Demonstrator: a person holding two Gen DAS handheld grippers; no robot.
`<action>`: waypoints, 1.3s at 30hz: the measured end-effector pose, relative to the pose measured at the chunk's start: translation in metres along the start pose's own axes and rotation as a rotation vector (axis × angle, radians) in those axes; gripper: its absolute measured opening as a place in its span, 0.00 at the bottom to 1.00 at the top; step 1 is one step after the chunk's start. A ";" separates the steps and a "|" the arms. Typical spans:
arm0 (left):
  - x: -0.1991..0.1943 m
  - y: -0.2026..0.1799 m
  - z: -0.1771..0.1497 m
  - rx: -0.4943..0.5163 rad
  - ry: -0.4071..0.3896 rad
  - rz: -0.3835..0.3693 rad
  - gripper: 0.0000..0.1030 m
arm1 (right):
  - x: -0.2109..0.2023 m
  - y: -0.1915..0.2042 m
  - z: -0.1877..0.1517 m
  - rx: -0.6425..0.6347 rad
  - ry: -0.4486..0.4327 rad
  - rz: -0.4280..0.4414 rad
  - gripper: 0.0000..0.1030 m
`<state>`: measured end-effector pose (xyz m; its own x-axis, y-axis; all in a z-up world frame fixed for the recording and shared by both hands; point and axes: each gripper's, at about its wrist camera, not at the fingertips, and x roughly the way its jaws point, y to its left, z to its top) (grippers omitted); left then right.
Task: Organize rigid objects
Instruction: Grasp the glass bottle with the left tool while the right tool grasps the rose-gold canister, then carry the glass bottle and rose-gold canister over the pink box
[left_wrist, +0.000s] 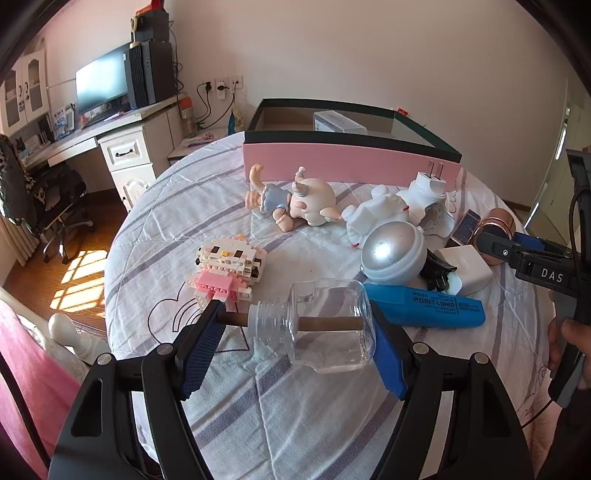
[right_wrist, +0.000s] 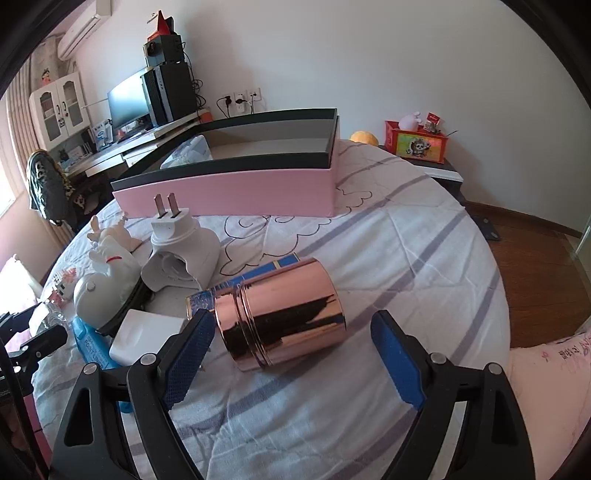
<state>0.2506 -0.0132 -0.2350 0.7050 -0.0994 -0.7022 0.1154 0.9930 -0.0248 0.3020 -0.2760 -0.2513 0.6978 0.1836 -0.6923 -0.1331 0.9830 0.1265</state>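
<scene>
A clear glass bottle with a wooden stick through its neck lies sideways between the blue pads of my left gripper. One pad presses the stick's end, the other the bottle's base. In the right wrist view a rose-gold tin lies on its side between the spread fingers of my right gripper. That gripper is open, with a clear gap beside its right pad. The pink box stands open at the back of the round table, with a pale case inside it.
On the striped cloth lie a doll figure, a block cat, a silver-domed white toy, a blue highlighter, a white charger and a white plug. A desk with a monitor stands far left.
</scene>
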 end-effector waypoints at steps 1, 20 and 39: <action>0.000 0.000 0.001 0.001 -0.002 0.000 0.73 | 0.001 0.000 0.001 -0.005 0.003 0.009 0.71; -0.078 -0.028 0.027 0.063 -0.256 0.047 0.73 | -0.100 0.072 -0.008 -0.077 -0.277 0.030 0.54; -0.168 -0.022 0.056 0.026 -0.524 0.121 0.73 | -0.185 0.126 0.017 -0.146 -0.474 -0.008 0.54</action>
<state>0.1683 -0.0217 -0.0767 0.9684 -0.0099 -0.2493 0.0247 0.9981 0.0566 0.1682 -0.1866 -0.0948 0.9379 0.1908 -0.2896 -0.1999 0.9798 -0.0020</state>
